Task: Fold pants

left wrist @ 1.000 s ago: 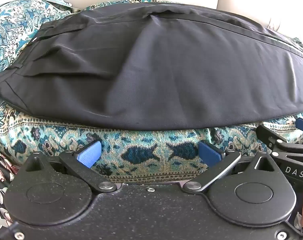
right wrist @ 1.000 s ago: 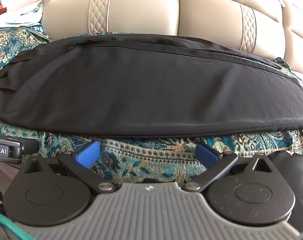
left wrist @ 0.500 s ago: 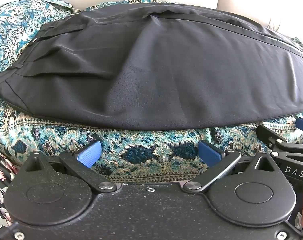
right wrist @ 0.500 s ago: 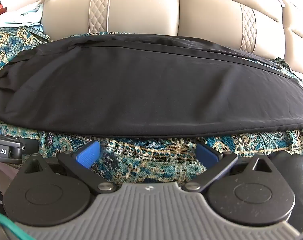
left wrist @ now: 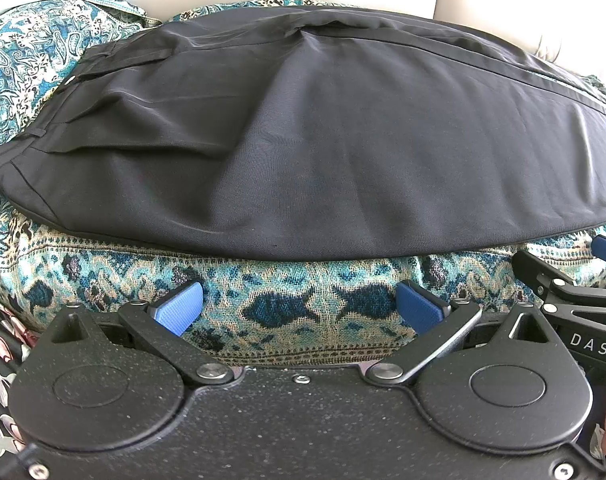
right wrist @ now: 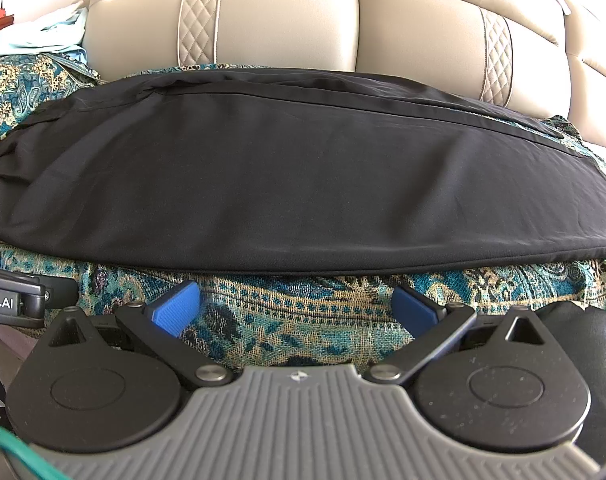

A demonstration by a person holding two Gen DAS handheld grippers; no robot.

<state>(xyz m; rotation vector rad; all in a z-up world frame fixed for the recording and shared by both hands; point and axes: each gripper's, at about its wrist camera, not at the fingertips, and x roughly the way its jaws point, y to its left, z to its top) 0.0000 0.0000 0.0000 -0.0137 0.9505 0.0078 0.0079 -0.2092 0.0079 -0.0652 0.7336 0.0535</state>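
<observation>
Pants (left wrist: pixel 323 140) lie flat across the sofa seat, straight ahead of both tongs, long axis running side to side; they look already doubled leg-on-leg, judging by the stacked edges at the far side. Waistband (left wrist: pixel 115 60) end sits ahead-left of the left gripper (left wrist: pixel 299 306); the leg run stretches off ahead-right of the right gripper (right wrist: pixel 295 306). Near hem edge is just beyond the fingertips of both, not touching.

Left gripper: jaws wide apart, nothing between them, over the patterned throw (left wrist: pixel 283 312). Right gripper: same, spread and empty, just beside the left one.

Risks, as I read it:
- Fabric looks thin and slick, so pinching only the top layer would peel the stack apart instead of lifting both legs.
- Throw lies right under the near edge; a low bite could catch the throw with the pants and drag it.
- Ridge and creases near the waistband (left wrist: pixel 151 148) could get locked into the next fold if not smoothed.
- Uneven lift between the two tongs would skew the fold line.

Containers: none in view. Pale bundle far ahead-left (right wrist: pixel 43 34), possibly more laundry, too blurred to tell. Beige sofa back (right wrist: pixel 283 28) behind the pants.
</observation>
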